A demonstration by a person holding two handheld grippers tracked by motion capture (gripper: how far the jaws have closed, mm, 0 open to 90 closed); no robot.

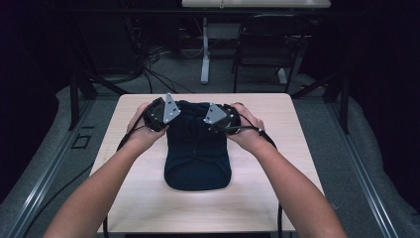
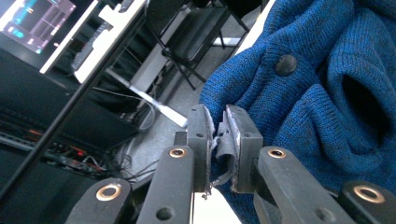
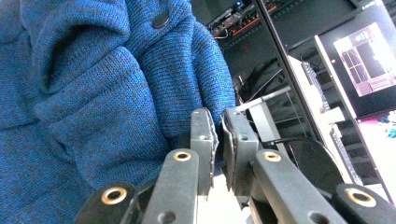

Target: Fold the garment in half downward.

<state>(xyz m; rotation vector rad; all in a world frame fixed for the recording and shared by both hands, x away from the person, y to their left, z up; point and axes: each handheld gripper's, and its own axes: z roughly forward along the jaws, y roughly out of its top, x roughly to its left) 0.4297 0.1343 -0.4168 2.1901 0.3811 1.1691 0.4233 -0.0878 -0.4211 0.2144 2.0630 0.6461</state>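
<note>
Sweater [image 1: 198,148] lies folded mid-table [image 1: 277,198], dark blue knit with buttons. Left gripper [image 2: 219,128] pinches the far left corner of the fabric, right gripper [image 3: 218,135] pinches the far right corner — both sets of jaws pressed nearly together on a thin fold of knit. Step looks like lifting the far edge to fold or spread it. Best keep both hands level and moving together, fabric taut between them — uneven pull would skew the fold.
</note>
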